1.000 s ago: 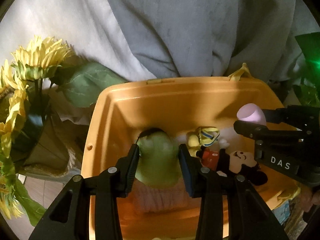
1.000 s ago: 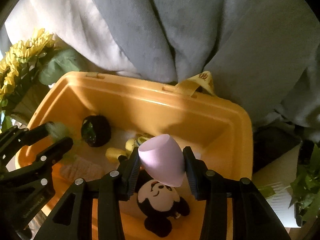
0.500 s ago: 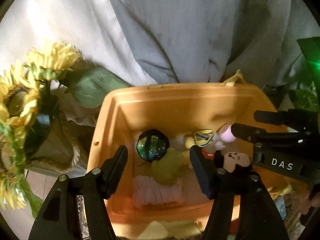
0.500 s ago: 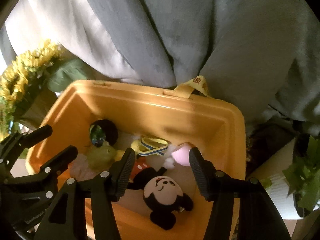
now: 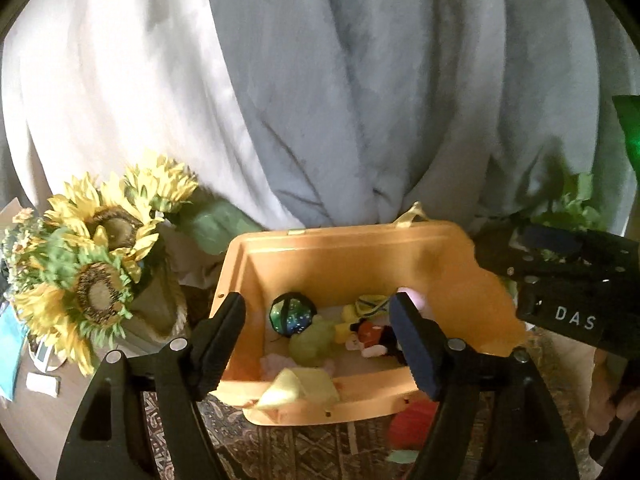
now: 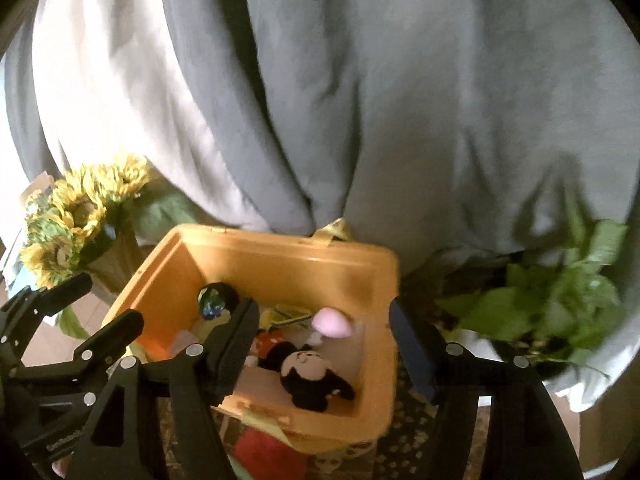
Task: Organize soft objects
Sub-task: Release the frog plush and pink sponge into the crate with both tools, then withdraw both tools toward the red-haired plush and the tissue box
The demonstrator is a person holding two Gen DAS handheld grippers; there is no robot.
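Sunflowers (image 5: 100, 256): artificial bunch in a woven pot, just left of the bin's left wall.
Left gripper (image 5: 316, 344): jaws spread wide and just been opening, nothing clamped; raised above the bin's near edge, pads clear of every toy.
Orange bin (image 5: 360, 252): open plastic tub on a patterned cloth (image 5: 280, 448), grey curtain (image 5: 360, 100) behind its far wall.
Dark ball (image 5: 291, 314): glittery green-black sphere at the bin's far-left corner, resting on the floor.
Green plush (image 5: 314, 340): pale green soft toy just in front of the ball, touching it.
Yellow cloth (image 5: 300, 390): draped over the bin's near rim.
Mouse plush (image 6: 310, 372): black, white and red doll lying on its back along the bin's near-right part.
Pink egg-shaped toy (image 6: 332, 322): lying inside the bin beside the right wall, just beyond the mouse plush.
Right gripper (image 6: 320, 344): jaws apart and just been opening, empty; held above the bin, fingers straddling the right wall.
Red soft object (image 6: 268, 454): outside the bin, on the cloth below its near edge.
Leafy plant (image 6: 552, 296): right of the bin, well apart.
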